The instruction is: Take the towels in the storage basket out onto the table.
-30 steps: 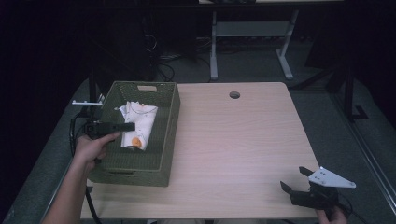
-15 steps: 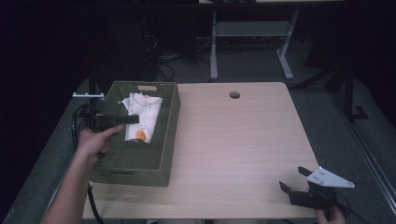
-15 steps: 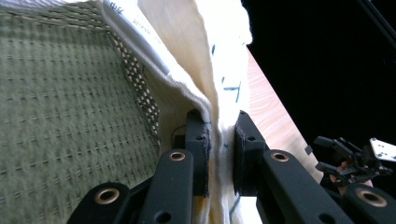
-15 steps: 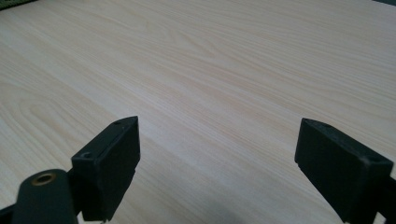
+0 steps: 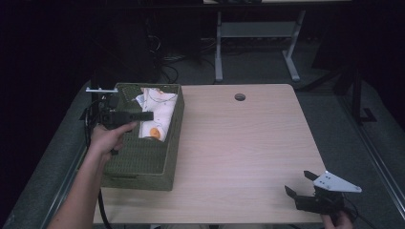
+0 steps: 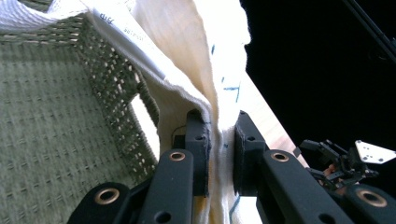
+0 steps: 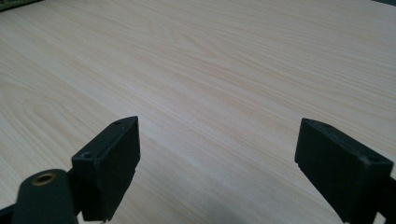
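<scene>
I have the left gripper (image 6: 219,154) clamped on the cream cloth (image 6: 196,60), probably a garment, to lift it from the green basket (image 5: 143,162); the right gripper (image 7: 217,172) waits spread apart, near right.

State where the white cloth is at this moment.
In the high view, the white cloth lies inside the green basket at the table's left side, pinched by the left claw.

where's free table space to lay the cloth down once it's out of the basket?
Bare wood runs from the basket across to the right gripper, back to the table hole. Crowded: inside the basket, where the left gripper pinches the cloth.
</scene>
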Motion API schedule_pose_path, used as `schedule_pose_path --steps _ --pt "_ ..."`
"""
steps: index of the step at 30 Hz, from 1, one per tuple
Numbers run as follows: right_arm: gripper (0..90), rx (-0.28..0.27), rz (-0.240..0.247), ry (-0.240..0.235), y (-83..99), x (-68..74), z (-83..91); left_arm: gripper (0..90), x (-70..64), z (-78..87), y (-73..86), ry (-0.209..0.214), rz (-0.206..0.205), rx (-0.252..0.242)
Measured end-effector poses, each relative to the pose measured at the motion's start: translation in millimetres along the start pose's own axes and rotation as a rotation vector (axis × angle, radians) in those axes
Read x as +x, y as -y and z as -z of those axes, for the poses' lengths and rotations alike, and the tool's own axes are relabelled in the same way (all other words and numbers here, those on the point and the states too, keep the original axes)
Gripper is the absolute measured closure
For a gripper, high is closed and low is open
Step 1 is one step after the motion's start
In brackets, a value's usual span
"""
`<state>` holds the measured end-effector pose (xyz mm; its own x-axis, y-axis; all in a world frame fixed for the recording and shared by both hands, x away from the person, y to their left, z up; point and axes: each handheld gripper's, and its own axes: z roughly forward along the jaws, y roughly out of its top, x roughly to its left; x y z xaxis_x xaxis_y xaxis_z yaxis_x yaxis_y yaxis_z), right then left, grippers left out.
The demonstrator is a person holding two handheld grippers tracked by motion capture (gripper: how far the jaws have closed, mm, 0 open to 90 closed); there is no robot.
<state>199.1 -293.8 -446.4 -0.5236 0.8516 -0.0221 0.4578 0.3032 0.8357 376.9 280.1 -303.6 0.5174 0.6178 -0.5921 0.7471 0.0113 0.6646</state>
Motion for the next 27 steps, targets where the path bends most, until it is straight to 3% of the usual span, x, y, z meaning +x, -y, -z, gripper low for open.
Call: schedule_pose_path --steps 11,27 --pt "13.8 -0.012 -0.016 0.01 1.1 -2.2 3.2 79.5 -15.1 -12.1 -6.1 0.018 -0.035 0.026" --pt "13.8 -0.02 -0.023 0.005 1.4 -2.8 4.8 79.5 -34.1 -46.9 -9.4 0.061 -0.066 0.063"
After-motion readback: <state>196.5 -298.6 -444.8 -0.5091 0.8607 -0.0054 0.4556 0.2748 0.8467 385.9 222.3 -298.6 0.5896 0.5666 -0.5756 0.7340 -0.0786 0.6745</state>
